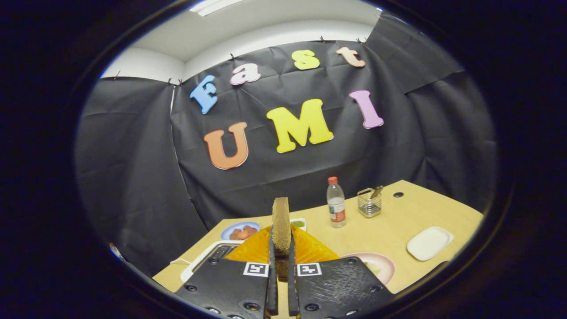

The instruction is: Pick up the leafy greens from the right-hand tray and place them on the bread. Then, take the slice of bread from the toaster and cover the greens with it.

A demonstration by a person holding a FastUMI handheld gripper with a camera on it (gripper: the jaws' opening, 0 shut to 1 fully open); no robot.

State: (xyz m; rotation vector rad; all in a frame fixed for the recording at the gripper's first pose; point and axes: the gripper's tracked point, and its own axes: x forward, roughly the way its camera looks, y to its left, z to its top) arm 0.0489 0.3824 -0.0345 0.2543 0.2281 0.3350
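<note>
We see the gripper (pixel 281 266) raised above the pale wooden table (pixel 398 221), angled level, its two black fingers clamping an upright, rough-crusted bread slice (pixel 281 226) edge-on, above the orange mat (pixel 310 248) and white toaster (pixel 212 254)

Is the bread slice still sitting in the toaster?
No: the bread slice stands on edge, pinched between both fingers of the tongs, held up above the toaster and the table.

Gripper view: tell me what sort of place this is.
Probably a staged kitchen-table booth: a wooden table against black cloth, set with a toaster, plates and a water bottle. The gripper is shut on a bread slice.
</note>
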